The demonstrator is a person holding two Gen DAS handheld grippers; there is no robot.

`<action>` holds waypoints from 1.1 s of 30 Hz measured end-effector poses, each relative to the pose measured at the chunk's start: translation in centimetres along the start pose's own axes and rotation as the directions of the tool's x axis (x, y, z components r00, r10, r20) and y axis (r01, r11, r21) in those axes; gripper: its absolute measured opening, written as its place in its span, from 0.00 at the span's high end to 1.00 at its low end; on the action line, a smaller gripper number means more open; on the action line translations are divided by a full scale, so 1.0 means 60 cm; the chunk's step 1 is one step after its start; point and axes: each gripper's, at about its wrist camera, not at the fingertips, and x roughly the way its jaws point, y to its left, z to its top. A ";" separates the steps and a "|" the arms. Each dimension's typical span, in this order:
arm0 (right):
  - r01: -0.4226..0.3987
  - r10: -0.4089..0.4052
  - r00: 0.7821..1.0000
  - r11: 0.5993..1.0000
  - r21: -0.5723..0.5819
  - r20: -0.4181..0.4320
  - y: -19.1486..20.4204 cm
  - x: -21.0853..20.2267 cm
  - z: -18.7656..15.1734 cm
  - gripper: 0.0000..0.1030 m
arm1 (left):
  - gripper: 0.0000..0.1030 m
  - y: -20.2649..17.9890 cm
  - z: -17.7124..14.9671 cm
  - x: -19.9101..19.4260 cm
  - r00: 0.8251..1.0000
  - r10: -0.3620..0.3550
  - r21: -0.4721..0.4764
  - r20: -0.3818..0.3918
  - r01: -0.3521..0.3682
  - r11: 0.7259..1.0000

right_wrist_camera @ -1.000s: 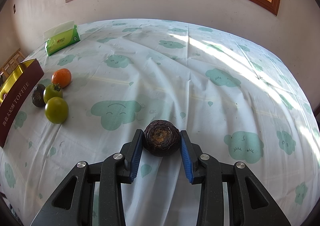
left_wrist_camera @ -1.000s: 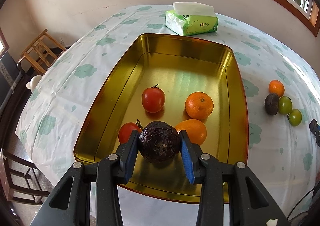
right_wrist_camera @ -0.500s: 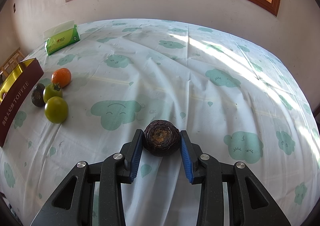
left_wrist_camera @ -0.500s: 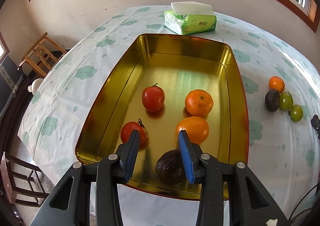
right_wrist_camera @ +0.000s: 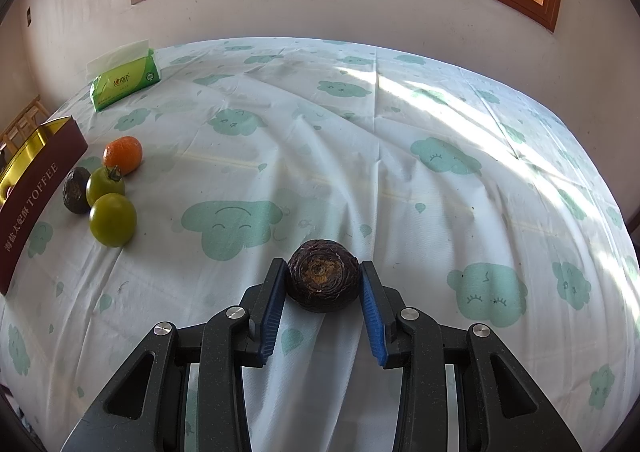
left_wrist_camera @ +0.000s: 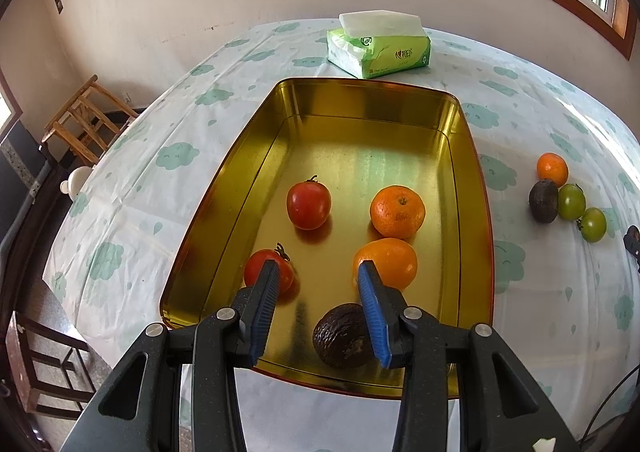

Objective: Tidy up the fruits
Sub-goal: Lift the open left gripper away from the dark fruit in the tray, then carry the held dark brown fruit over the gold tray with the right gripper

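The left claw (left_wrist_camera: 318,272) is hanging open above a dark fruit (left_wrist_camera: 343,335) lying at the tin's (left_wrist_camera: 224,187) near edge, while the right claw (right_wrist_camera: 323,276) is gripping another dark fruit (right_wrist_camera: 323,280).

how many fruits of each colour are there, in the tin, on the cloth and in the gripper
red: 2
orange: 3
green: 2
dark brown: 3
total: 10

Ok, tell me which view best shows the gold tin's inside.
The left wrist view: it looks straight down into the gold tin, floor and fruit visible. The right wrist view catches only its maroon outer wall and a sliver of gold at the frame edge.
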 end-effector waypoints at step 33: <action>0.003 -0.003 1.000 1.000 0.009 0.000 -0.002 0.001 0.000 0.64 | 0.41 -0.001 -0.005 -0.023 0.999 0.012 0.006 0.042 -0.012 1.000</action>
